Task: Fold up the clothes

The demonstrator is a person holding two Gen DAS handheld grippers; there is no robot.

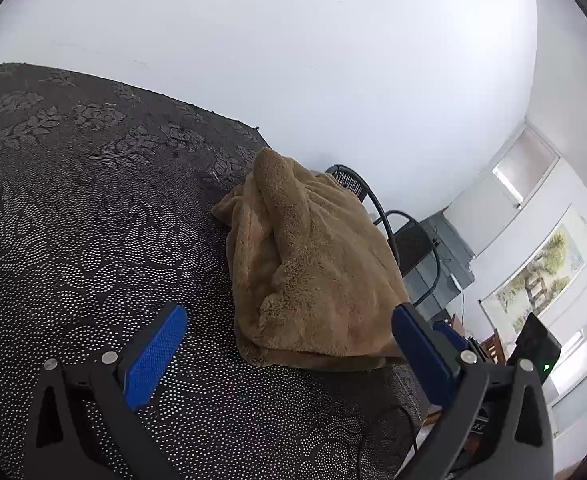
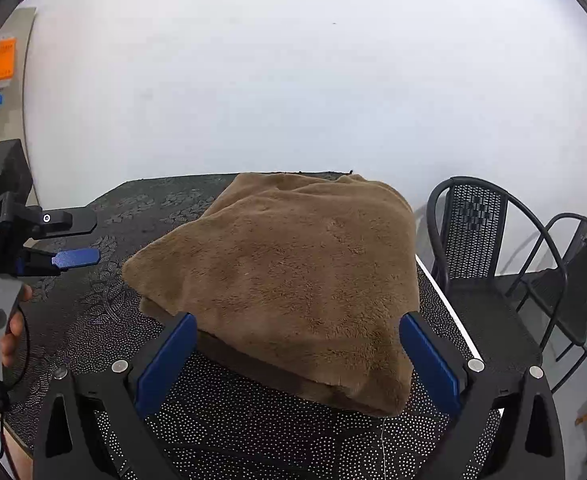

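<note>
A brown fleece garment [image 1: 313, 264] [image 2: 293, 276] lies folded in a thick bundle on the dark patterned table [image 1: 73, 208] [image 2: 253, 424], near its right edge. My left gripper [image 1: 289, 314] is open wide just in front of the bundle's near edge, with nothing pressed between its blue pads [image 1: 155, 356]. From the right wrist view, the left gripper [image 2: 93, 240] hangs to the left of the garment, apart from it. My right gripper [image 2: 297, 320] is open wide too, and the bundle's near corner lies between its fingers without being squeezed.
Two black metal mesh chairs [image 2: 473, 236] [image 1: 373, 200] stand close beyond the table's right edge. A white wall runs behind the table. A hand [image 2: 9, 332] grips the left gripper's handle. A framed picture [image 1: 541, 268] hangs far right.
</note>
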